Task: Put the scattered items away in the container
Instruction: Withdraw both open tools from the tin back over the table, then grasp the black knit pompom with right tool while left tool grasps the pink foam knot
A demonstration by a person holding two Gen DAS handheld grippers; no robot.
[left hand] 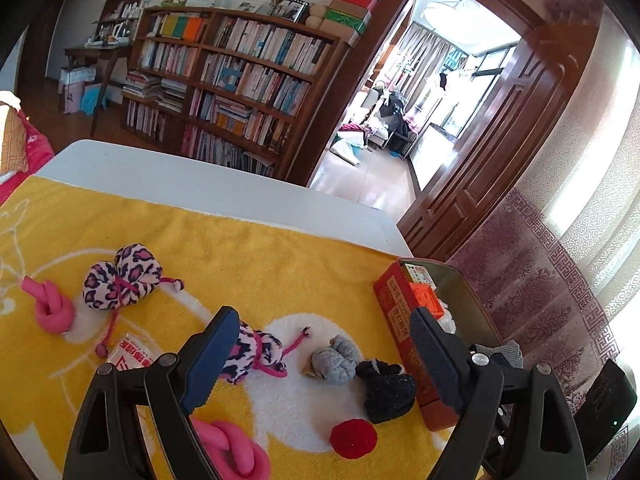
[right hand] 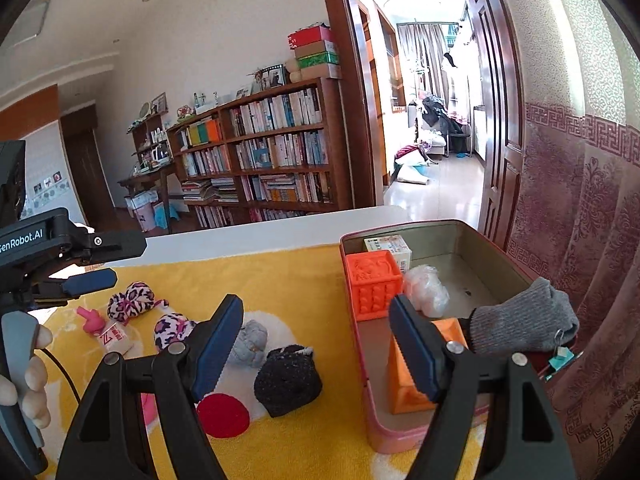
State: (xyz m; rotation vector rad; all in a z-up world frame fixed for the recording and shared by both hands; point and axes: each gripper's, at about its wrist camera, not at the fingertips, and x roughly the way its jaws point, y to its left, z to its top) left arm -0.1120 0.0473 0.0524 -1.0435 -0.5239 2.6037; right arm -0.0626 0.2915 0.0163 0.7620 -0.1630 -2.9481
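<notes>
A red tin [left hand: 394,312] [right hand: 496,254] stands at the right of the yellow towel [left hand: 256,248]. It holds two orange blocks [right hand: 372,284] [right hand: 408,380], a white bag [right hand: 426,294] and a small carton [right hand: 390,248]. A grey sock [right hand: 524,324] hangs over its right rim. On the towel lie a leopard pouch [left hand: 122,280], a smaller leopard pouch [left hand: 256,354], a grey sock ball [left hand: 334,360] [right hand: 250,342], a black sock ball [left hand: 386,390] [right hand: 288,378], pink knots [left hand: 50,306] [left hand: 234,450] and a sachet [left hand: 130,354]. My left gripper [left hand: 320,360] is open above the socks. My right gripper [right hand: 316,350] is open and empty.
A bookcase [left hand: 236,80] and an open doorway [left hand: 420,92] stand beyond the white table [left hand: 200,176]. A patterned curtain [right hand: 592,220] hangs right of the tin. The towel carries a red printed dot [left hand: 354,438]. The left gripper's body [right hand: 52,252] shows at the left.
</notes>
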